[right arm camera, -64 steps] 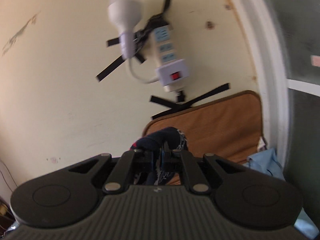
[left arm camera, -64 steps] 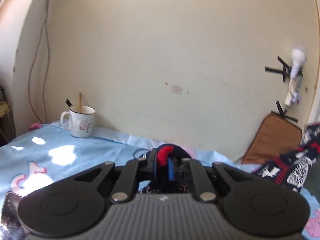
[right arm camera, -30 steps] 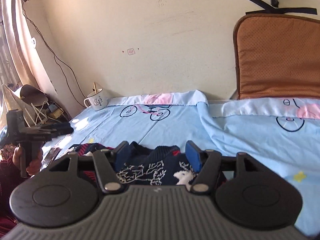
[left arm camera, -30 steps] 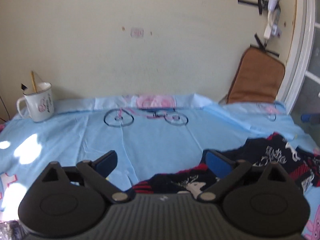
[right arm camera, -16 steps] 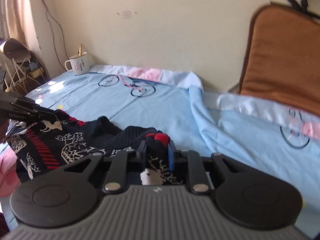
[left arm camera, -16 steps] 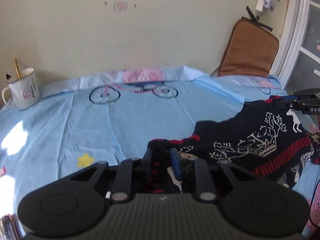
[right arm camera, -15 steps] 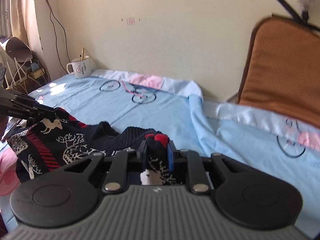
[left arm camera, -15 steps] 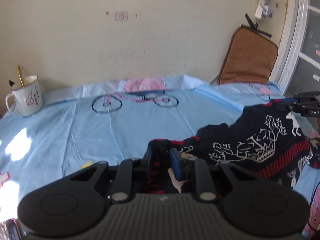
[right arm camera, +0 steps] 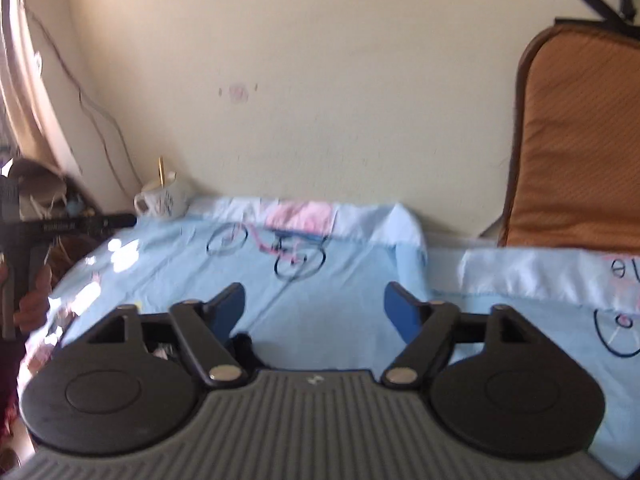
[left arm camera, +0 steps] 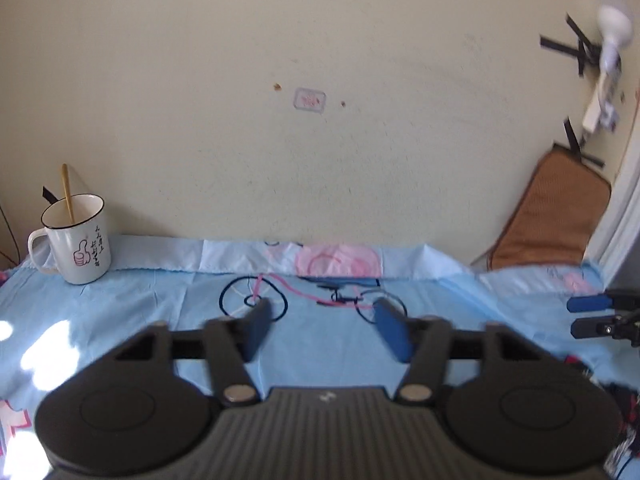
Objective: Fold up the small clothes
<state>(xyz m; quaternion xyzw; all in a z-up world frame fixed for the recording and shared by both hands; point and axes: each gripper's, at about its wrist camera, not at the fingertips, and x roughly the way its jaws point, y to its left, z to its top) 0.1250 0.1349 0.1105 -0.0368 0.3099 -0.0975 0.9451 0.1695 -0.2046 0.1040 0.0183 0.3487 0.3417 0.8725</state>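
- Far left in the left wrist view: a white mug (left arm camera: 76, 248) with a thumbs-up picture and a thin stick (left arm camera: 67, 192) in it, standing on the blue sheet (left arm camera: 120, 320) by the wall.
- In the middle: the left gripper (left arm camera: 322, 320), let go and wide apart, jaws just opened, nothing between them but sheet.
- Just past its tips: a bike drawing (left arm camera: 312, 300) on the sheet, with a pink patch behind it.
- Higher up on the wall: a small sticker (left arm camera: 309, 100).
- To the right: a brown cushion (left arm camera: 556, 216) leaning in the corner, with a white bulb (left arm camera: 614, 36) taped to the wall above it.
- At the right edge: the right gripper (left arm camera: 588, 315), poking in from the side over the sheet.
- Low in the right corner: the dark sweater (left arm camera: 630, 400) with red and white bits, lying on the sheet beside the left gripper and not in its jaws.
- Far left in the right wrist view: a hand (right arm camera: 34, 304) on the handle of the left gripper, with a curtain (right arm camera: 16, 80) above.
- In the middle of that view: the right gripper let go too, jaws just opened and wide, only blue sheet between the tips.
- Under its left finger: a small dark lump, too blurry to name.
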